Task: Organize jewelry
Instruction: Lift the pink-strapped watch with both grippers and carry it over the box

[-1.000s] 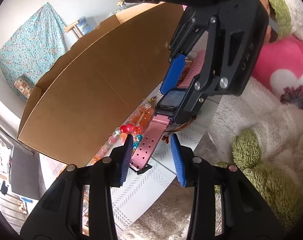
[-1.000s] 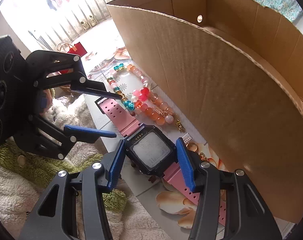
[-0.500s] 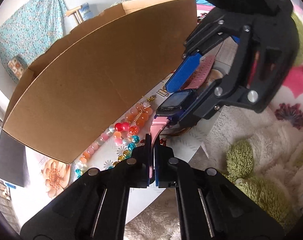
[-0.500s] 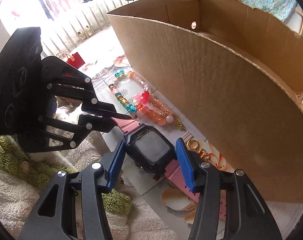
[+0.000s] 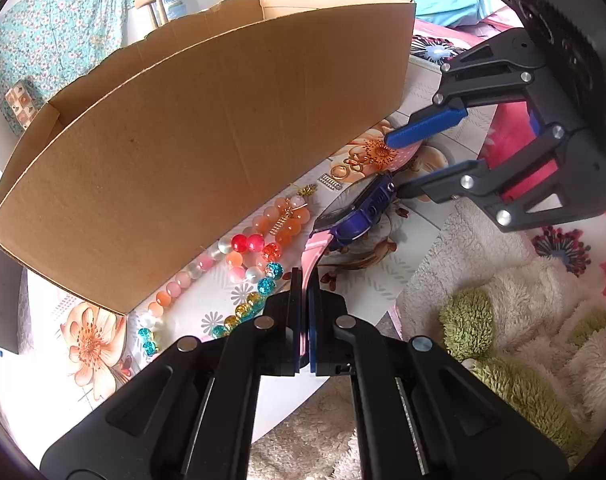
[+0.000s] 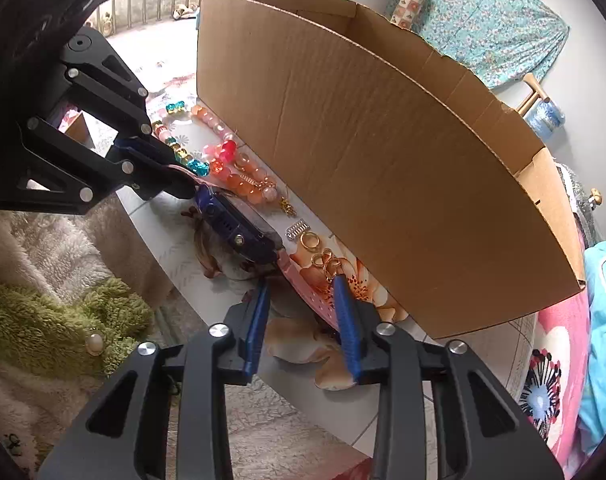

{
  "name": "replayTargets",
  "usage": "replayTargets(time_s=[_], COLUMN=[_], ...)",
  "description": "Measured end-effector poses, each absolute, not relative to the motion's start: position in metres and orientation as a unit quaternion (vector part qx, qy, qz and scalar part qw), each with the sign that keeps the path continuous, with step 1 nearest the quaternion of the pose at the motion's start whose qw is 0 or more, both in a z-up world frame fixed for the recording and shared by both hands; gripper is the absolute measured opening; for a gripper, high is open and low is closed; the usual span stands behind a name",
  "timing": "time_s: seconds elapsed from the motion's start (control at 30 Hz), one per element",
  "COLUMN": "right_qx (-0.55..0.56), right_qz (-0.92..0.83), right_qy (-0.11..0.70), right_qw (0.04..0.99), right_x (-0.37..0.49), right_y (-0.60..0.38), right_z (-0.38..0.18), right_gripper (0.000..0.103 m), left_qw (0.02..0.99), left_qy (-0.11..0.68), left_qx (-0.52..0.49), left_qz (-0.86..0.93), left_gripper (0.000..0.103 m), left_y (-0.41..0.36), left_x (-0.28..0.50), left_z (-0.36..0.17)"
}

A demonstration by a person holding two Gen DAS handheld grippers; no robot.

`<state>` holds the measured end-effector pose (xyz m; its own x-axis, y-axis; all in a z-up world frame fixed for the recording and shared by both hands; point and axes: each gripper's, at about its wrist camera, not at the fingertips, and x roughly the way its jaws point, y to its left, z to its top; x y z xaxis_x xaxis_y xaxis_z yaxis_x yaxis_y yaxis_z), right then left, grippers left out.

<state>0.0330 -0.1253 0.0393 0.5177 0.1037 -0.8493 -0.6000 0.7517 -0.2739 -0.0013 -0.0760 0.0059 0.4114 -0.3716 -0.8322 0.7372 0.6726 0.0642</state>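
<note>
A watch with a dark blue body (image 5: 355,208) (image 6: 239,232) and pink straps is tipped on its edge over the floral table. My left gripper (image 5: 303,276) (image 6: 183,172) is shut on one pink strap (image 5: 315,248). My right gripper (image 6: 301,284) (image 5: 399,160) straddles the other pink strap (image 6: 315,296) beyond the body. Its jaws are closing, and the pads do not clearly press on the strap. Bead bracelets (image 5: 255,244) (image 6: 223,156) and gold rings (image 5: 347,168) (image 6: 323,256) lie beside the watch, along the box wall.
A tall open cardboard box (image 5: 203,140) (image 6: 383,160) stands right behind the jewelry. A small silver clasp (image 5: 331,182) lies near the rings. A fluffy white and green blanket (image 5: 503,320) borders the floral table (image 5: 383,280) on the near side.
My left gripper closed on the pink strap and the watch tipped onto its edge. My right gripper left the watch body, moved back over the other strap, and its jaws narrowed.
</note>
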Motion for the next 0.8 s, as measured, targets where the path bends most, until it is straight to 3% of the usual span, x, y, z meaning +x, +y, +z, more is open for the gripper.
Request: replayTargets(time_s=[0.07,0.23,0.8], right_qx=[-0.296,-0.304,-0.314], right_qz=[0.2,0.171,0.05], right_qy=[0.443,0.428,0.339], right_qw=[0.822,0.834,0.885], right_x=[0.034,0.032,-0.01], right_y=[-0.123,-0.118,-0.093], right_z=[0.033,0.034,0.073], right_gripper=[0.016,0.006,0.004], left_qw=[0.812,0.817,0.859], left_qy=[0.421,0.416,0.325], left_qx=[0.216,0.213,0.21], left_qz=[-0.34,-0.338,-0.336], left_gripper=[0.002,0.002,0.002], left_y=[-0.069,-0.058,-0.051], left_x=[0.009,0.01,-0.018], left_z=[0.0,0.003,0.043])
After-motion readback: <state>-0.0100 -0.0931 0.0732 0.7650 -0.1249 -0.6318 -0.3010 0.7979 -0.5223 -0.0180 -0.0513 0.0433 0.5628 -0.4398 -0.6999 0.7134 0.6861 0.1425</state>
